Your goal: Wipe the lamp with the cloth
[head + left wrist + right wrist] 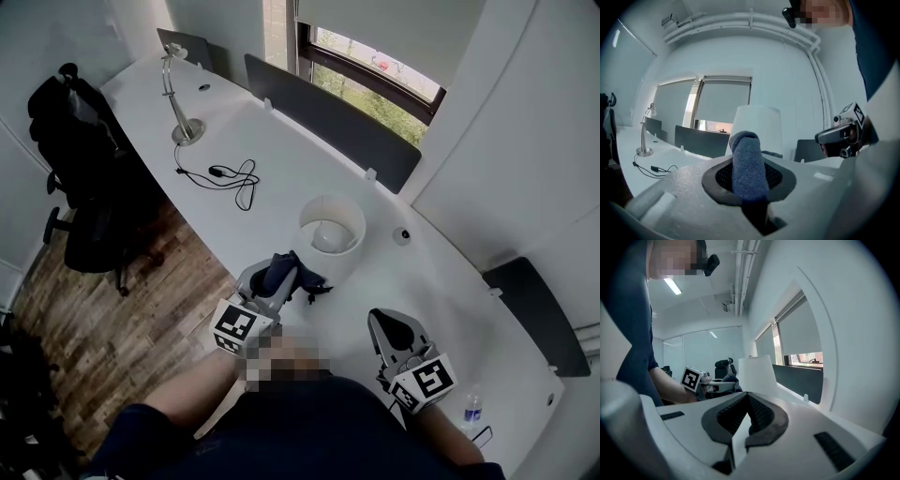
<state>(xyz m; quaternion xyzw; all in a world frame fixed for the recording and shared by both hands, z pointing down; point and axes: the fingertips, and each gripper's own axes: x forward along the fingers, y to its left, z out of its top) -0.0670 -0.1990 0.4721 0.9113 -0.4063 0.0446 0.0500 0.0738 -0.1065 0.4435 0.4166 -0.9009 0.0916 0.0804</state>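
Note:
A lamp with a white drum shade (331, 225) stands on the white desk (281, 159), just beyond my grippers. My left gripper (279, 274) is shut on a dark blue cloth (298, 272), which bulges out past the fingertips just short of the shade. In the left gripper view the cloth (747, 164) stands up between the jaws with the shade (757, 125) right behind it. My right gripper (392, 330) is shut with nothing in it, to the right of and nearer than the lamp. In the right gripper view its jaws meet, and the shade (757, 373) stands ahead.
A silver desk lamp (180, 94) and a black cable (230, 176) are at the desk's far left. A dark partition (328, 122) runs along the back edge. A black office chair (80, 178) stands on the wooden floor at left. A water bottle (472, 410) is near right.

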